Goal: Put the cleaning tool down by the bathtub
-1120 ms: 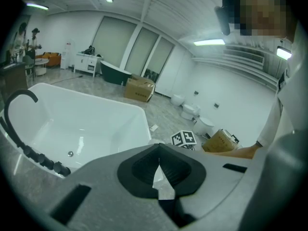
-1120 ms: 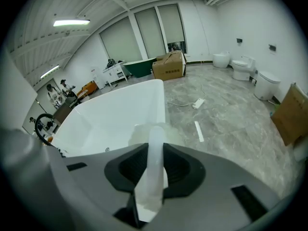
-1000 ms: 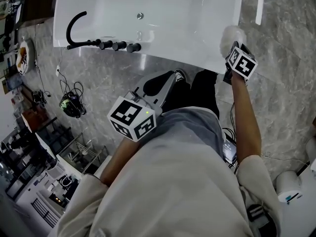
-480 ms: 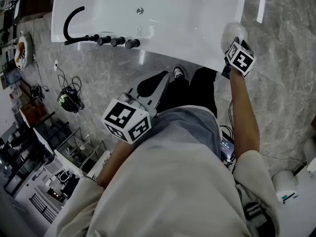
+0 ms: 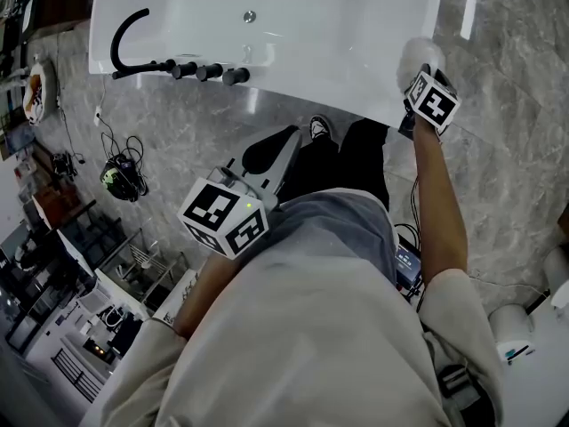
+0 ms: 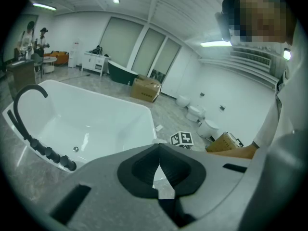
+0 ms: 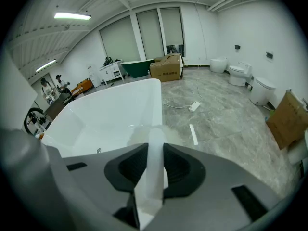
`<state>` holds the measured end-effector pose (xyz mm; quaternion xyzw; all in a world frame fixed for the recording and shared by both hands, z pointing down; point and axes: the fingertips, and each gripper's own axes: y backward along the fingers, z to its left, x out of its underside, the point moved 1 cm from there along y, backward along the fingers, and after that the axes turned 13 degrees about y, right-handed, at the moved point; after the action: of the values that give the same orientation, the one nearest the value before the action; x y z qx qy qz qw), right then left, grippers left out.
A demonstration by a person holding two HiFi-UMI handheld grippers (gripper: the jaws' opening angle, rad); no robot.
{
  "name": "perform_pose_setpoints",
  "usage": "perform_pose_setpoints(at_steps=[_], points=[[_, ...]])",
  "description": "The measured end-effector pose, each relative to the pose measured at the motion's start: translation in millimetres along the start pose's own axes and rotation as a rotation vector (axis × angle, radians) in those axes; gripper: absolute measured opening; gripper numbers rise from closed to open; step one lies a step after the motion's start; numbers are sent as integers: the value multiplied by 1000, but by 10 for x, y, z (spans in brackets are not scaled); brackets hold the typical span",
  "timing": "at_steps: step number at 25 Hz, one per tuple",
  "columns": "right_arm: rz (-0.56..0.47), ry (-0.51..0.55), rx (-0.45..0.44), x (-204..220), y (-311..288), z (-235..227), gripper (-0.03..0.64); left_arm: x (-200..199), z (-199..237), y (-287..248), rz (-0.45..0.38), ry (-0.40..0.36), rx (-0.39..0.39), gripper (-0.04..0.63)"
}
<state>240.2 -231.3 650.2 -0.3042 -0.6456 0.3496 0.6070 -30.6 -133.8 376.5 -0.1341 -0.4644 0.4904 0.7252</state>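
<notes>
The white bathtub [image 5: 293,56] fills the top of the head view. My right gripper [image 5: 422,83] is at its near right corner, shut on the pale handle of the cleaning tool [image 7: 155,167]. The tool's fluffy white head [image 5: 418,58] lies over the tub's rim. In the right gripper view the handle stands upright between the pads of my right gripper [image 7: 155,150], with the tub [image 7: 110,114] beyond. My left gripper [image 5: 274,152] hangs over the floor in front of the tub. In its own view the left gripper [image 6: 159,163] is shut on nothing.
A black curved faucet [image 5: 133,47] with knobs sits on the tub's left rim. Cables and a dark bundle [image 5: 123,181] lie on the marble floor at the left. A white strip [image 5: 469,12] lies right of the tub. Toilets [image 7: 238,71] and a cardboard box [image 7: 166,67] stand farther off.
My right gripper and the tool have crept slightly up toward the tub's corner. The left gripper has drifted a little to the left. Neither grip has changed.
</notes>
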Motion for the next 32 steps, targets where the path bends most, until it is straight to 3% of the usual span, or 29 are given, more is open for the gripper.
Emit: perform_pose_setpoints(at_steps=[20,32], points=[[30,-9,-43,58,72,41,147,42,-50,4,9,1,20,5],[18,-8,-43,42,158,33,152,41,-61,16,1,-1,34,5]])
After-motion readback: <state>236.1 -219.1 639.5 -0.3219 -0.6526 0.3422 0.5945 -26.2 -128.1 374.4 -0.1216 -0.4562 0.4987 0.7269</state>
